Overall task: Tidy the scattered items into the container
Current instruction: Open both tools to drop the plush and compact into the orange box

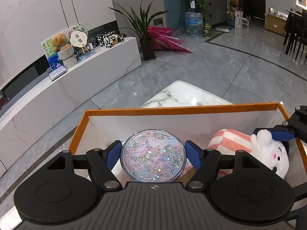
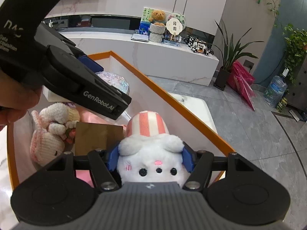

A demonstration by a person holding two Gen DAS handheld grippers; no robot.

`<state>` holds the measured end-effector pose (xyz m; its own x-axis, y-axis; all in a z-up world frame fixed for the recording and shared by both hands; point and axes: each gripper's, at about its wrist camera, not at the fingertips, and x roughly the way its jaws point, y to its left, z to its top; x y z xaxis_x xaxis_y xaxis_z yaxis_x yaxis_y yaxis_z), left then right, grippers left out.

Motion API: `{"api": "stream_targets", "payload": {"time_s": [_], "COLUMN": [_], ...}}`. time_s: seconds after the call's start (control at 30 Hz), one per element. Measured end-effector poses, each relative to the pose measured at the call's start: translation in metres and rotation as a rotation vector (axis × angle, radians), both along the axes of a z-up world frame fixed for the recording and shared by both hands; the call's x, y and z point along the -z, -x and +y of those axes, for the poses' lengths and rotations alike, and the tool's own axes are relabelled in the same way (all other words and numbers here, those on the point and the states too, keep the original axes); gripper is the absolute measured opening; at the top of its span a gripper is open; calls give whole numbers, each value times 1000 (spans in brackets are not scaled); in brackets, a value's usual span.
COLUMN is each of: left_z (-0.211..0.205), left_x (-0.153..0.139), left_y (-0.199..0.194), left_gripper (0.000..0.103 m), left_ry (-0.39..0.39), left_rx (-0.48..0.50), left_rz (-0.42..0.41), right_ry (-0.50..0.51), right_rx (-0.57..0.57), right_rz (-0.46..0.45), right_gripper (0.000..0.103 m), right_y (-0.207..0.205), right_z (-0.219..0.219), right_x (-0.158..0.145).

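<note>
Your left gripper [image 1: 153, 154] was clamped on the glittery round case [image 1: 153, 156], low centre in the left wrist view, held inside the orange-rimmed box [image 1: 180, 111]. Your right gripper [image 2: 150, 159] was closed on the white plush bunny [image 2: 151, 164] with its striped pink hat, low centre in the right wrist view, also inside the box. Farther left lay a crocheted doll [image 2: 51, 132] beside a gold card [image 2: 92, 138].
</note>
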<state>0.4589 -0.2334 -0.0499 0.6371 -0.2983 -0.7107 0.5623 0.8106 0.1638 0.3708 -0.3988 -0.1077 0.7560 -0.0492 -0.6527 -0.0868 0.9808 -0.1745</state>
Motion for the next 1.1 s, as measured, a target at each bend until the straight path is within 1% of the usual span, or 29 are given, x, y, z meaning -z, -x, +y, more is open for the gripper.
{"api": "stream_targets", "payload": {"time_s": [0.2,0.4,0.43,0.47,0.57,0.6,0.63,0.8,1.1], "left_z": [-1,-4,-4,-4,-5,-4,-4,-2,0], "left_x": [1,9,10,10,11,11,10,2,-4], "left_y": [-1,0,0,1,0,0,1,3,7], "left_gripper": [84,84,85,85,85,87,92,96,96], "left_ry": [1,-19,-22,-26,-39,-40,-38,-22,-10], "left_rx": [2,10,10,8,-1,-2,-4,-7,-2], "left_rz": [7,28,29,28,24,22,16,-10,-22], "right_ry": [3,8,11,20,32,30,28,28,27], "right_rx": [-1,1,0,1,4,4,4,8,8], "right_rz": [3,5,0,-7,-12,-13,-12,-14,-23], "right_gripper": [67,68,69,73,75,75,75,75,75], "right_y": [0,0,1,1,3,3,4,6,10], "right_z": [0,0,1,1,1,1,0,-1,1], "right_x": [0,1,1,0,0,0,0,-1,-7]}}
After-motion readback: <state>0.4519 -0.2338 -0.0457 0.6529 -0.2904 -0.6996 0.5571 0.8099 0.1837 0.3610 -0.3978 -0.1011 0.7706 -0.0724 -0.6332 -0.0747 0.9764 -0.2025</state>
